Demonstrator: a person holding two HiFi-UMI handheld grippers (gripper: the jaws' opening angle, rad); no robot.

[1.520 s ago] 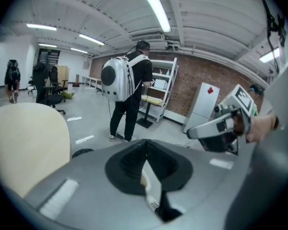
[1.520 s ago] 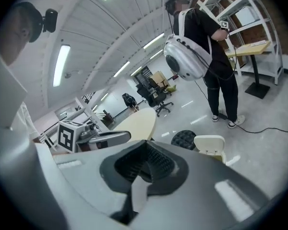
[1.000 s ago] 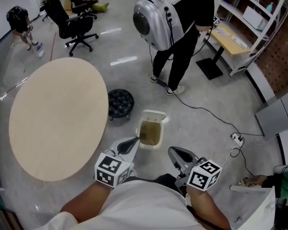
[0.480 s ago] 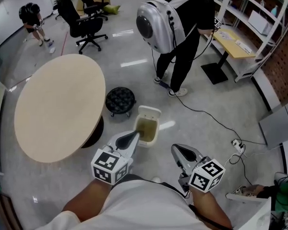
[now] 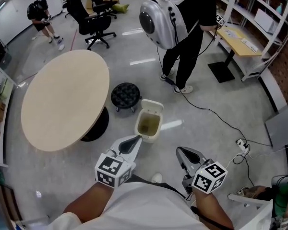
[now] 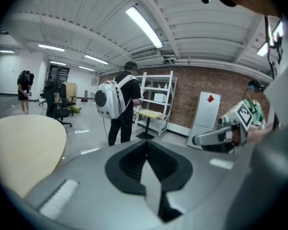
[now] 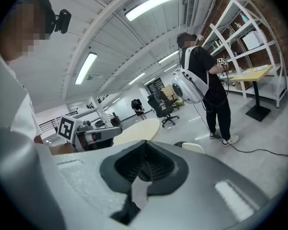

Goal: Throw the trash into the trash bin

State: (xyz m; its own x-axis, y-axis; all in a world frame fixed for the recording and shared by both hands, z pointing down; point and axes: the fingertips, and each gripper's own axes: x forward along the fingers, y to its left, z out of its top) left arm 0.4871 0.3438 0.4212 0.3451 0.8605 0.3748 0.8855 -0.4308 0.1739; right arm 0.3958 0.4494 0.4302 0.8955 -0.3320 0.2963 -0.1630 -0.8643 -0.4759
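Observation:
The cream trash bin (image 5: 149, 124) stands on the grey floor with its lid flipped up and a brownish liner inside. In the right gripper view only its rim (image 7: 194, 147) peeks over the jaws. My left gripper (image 5: 135, 140) hangs just short of the bin's near edge, jaws shut and empty. My right gripper (image 5: 182, 152) is lower right of the bin, also shut with nothing in it. The left gripper view shows its own jaws (image 6: 146, 141) closed to a line, and the right gripper view shows the same (image 7: 144, 143). No trash is visible in either.
A round beige table (image 5: 62, 99) stands left of the bin, a black stool (image 5: 126, 96) just behind it. A person with a silver backpack (image 5: 163, 18) stands beyond. A cable (image 5: 216, 116) and power strip (image 5: 241, 143) lie right; chairs (image 5: 100, 20) and shelves (image 5: 259, 13) are farther off.
The view has pulled back from the bin, which looks smaller and farther. The left gripper's tip no longer overlaps the bin's edge. Both grippers stay shut.

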